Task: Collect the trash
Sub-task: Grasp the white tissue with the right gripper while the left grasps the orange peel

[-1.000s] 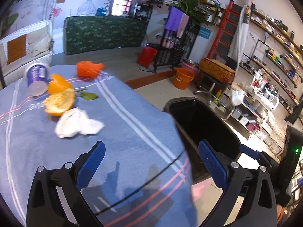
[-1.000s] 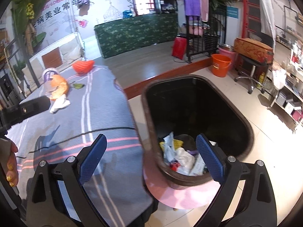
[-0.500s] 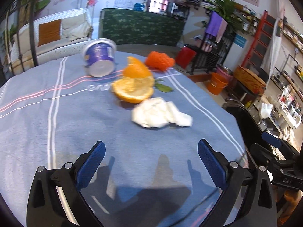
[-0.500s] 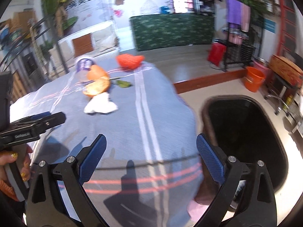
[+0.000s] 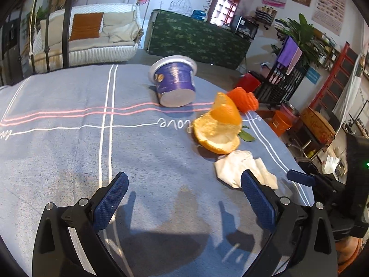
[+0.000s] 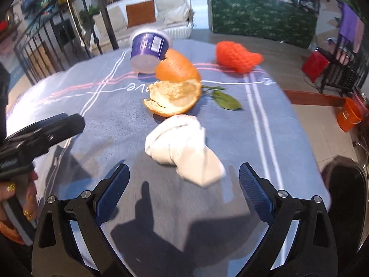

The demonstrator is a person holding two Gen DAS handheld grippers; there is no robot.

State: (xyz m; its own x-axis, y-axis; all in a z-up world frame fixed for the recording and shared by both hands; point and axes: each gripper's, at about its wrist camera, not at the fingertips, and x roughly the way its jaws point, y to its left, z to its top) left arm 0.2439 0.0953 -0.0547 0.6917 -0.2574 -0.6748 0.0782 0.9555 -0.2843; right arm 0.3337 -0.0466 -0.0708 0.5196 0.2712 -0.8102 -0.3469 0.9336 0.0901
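Observation:
Trash lies on a blue-grey tablecloth [image 5: 69,152]: a crumpled white tissue [image 6: 184,150] [image 5: 242,166], orange peel halves [image 6: 175,90] [image 5: 219,129], a purple tub on its side [image 6: 147,50] [image 5: 175,83], an orange foam net [image 6: 237,57] [image 5: 244,99] and a green leaf [image 6: 226,101]. My right gripper [image 6: 184,191] is open, just short of the tissue, which lies between and ahead of its fingers. My left gripper [image 5: 182,198] is open over bare cloth, with the tissue by its right finger. Nothing is held.
The black bin's rim [image 6: 346,184] shows at the table's right edge. The other gripper's body and a hand [image 6: 30,138] sit at the left of the right wrist view. A sofa [image 5: 92,39], a green counter [image 5: 198,39] and an orange bucket [image 6: 350,115] stand beyond.
Both grippers have swung from the bin back over the table. The right one has closed in on the tissue. The left one now faces the tub and peel. Both remain open.

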